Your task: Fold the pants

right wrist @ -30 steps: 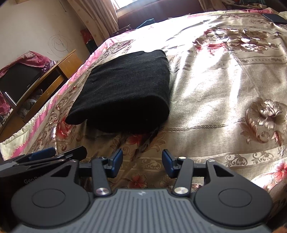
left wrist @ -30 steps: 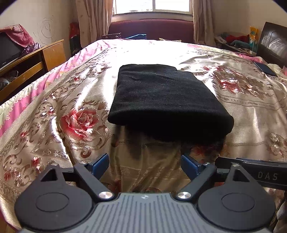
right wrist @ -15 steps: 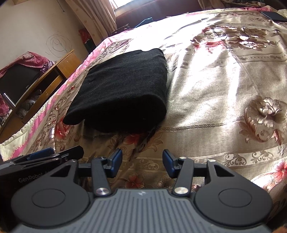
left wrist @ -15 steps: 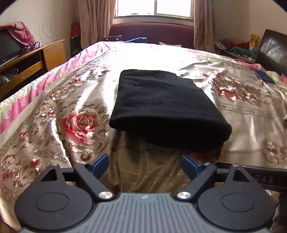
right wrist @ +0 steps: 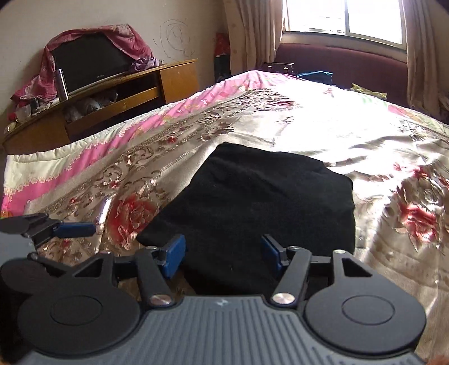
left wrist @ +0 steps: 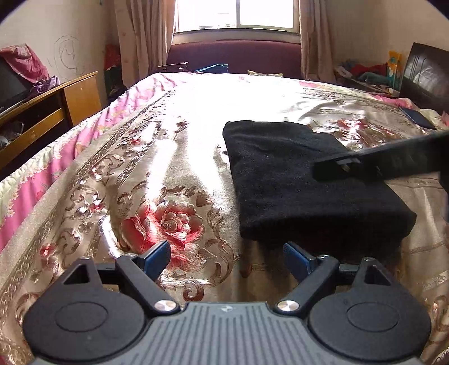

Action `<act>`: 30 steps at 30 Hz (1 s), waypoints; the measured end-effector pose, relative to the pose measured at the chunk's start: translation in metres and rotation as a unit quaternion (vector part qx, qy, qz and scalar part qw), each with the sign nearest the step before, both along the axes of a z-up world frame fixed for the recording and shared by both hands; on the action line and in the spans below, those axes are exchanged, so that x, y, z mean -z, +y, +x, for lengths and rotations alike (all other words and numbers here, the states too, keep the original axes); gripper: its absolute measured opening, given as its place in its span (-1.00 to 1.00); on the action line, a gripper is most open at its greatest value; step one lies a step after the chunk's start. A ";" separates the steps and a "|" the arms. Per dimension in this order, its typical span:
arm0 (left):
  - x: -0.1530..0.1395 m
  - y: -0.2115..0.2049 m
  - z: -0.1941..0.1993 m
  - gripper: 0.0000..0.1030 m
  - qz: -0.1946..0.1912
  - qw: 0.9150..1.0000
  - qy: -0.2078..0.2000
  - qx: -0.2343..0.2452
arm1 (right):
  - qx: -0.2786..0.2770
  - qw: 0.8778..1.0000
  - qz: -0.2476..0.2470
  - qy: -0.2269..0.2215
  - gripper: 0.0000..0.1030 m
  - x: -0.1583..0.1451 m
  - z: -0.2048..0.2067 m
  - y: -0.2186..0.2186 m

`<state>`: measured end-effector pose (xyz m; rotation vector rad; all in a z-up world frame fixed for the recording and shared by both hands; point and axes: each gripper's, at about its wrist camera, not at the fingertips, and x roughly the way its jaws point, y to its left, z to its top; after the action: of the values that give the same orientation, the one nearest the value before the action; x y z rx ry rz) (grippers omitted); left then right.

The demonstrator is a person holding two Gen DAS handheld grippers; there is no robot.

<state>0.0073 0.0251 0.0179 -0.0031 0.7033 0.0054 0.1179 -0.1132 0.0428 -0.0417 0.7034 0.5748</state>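
The black pants [left wrist: 303, 179] lie folded into a thick rectangle on the floral bedspread [left wrist: 168, 157]; they also show in the right wrist view [right wrist: 258, 202]. My left gripper [left wrist: 227, 259] is open and empty, low over the bedspread just left of the pants' near left corner. My right gripper [right wrist: 223, 254] is open and empty over the near edge of the pants, its jaws to either side of the fabric. The right gripper's body crosses over the pants in the left wrist view [left wrist: 387, 162]. The left gripper's blue fingertips [right wrist: 73, 228] show at the left of the right wrist view.
A wooden TV cabinet [right wrist: 112, 98] with a covered television [right wrist: 87, 64] stands left of the bed. A window [left wrist: 235, 14], curtains and a maroon sofa [left wrist: 235, 59] are behind the bed. A dark phone [left wrist: 418, 116] lies far right on the bedspread.
Both grippers have shifted left. The right gripper has moved forward over the near edge of the pants and opened wider. The left gripper now sits off the pants' left corner.
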 end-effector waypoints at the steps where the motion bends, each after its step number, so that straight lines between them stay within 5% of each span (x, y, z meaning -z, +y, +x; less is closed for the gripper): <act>1: 0.001 0.003 0.005 0.92 -0.021 1.000 0.001 0.006 | 0.000 1.000 0.007 0.009 0.18 -0.003 0.018 0.006; 4: 0.010 0.007 0.024 0.92 -0.068 0.998 0.005 0.006 | -0.003 1.000 0.007 0.025 0.18 -0.008 0.073 0.025; 7: 0.018 0.002 0.038 0.96 -0.047 0.999 0.006 -0.012 | -0.004 0.998 -0.017 0.054 0.20 -0.004 0.119 0.052; 13: 0.017 -0.004 0.037 0.92 -0.017 1.000 -0.023 0.003 | -0.062 0.989 -0.130 0.036 0.20 0.009 0.161 0.100; 17: 0.015 -0.003 0.034 0.76 -0.029 0.999 -0.030 0.013 | -0.146 0.971 -0.182 0.049 0.14 0.006 0.171 0.112; 19: 0.015 0.000 0.035 0.74 -0.041 0.999 -0.029 0.012 | -0.179 0.962 -0.197 0.060 -0.18 0.006 0.172 0.117; 21: 0.015 0.003 0.034 0.73 -0.062 0.998 -0.030 0.008 | -0.211 0.951 -0.221 0.055 -0.29 0.003 0.169 0.125; 30: 0.020 0.007 0.035 0.68 -0.108 0.994 -0.034 -0.003 | -0.325 0.898 -0.287 0.079 -0.42 0.004 0.178 0.139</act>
<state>0.0420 0.0325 -0.0022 -0.2128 0.6330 -0.0652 0.2955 0.0260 0.0390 -0.8158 1.0073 0.9984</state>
